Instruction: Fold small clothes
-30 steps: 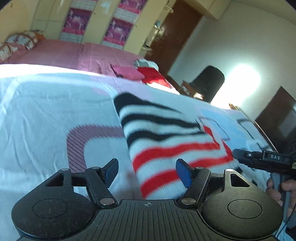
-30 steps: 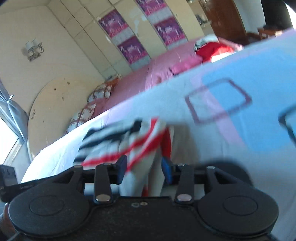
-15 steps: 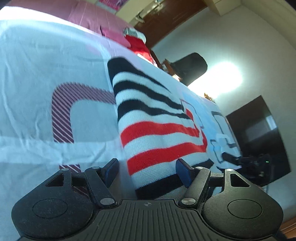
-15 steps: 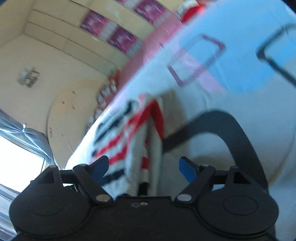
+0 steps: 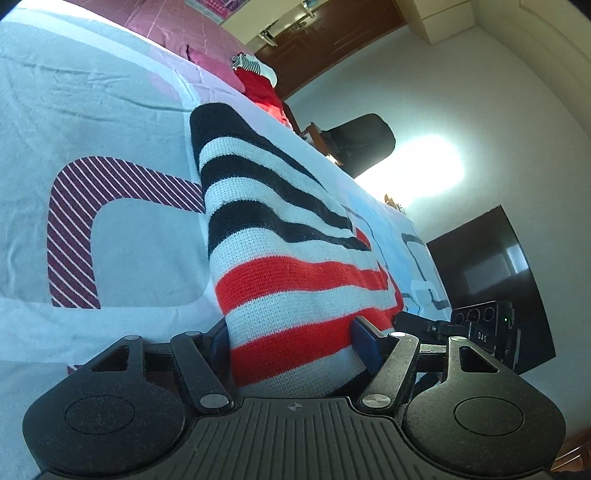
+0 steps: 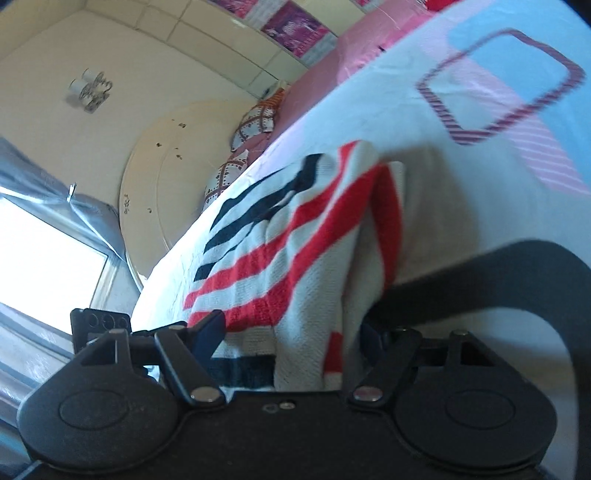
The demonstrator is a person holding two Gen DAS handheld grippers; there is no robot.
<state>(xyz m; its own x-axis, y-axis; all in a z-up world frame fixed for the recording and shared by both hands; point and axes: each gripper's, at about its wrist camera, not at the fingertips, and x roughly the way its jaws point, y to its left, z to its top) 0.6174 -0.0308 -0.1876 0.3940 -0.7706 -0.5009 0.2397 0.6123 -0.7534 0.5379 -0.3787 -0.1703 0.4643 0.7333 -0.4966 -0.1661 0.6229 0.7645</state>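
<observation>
Both grippers have closed in on the striped sweater [image 5: 291,258] since 0.5 s ago, so its near edge now fills the gap between each pair of fingers. On the left, the left gripper [image 5: 291,343] has its 2 blue pads spread wide with the sweater's red-and-white hem lying between them, not pinched. The sweater rests folded on the patterned bedsheet [image 5: 110,110], black stripes at the far end. To its right, the right gripper [image 6: 291,332] likewise stands spread, its fingers either side of the sweater's [image 6: 295,240] folded edge. Beyond the sheet lie a pink bedspread [image 5: 166,22] and pillows [image 6: 255,122].
</observation>
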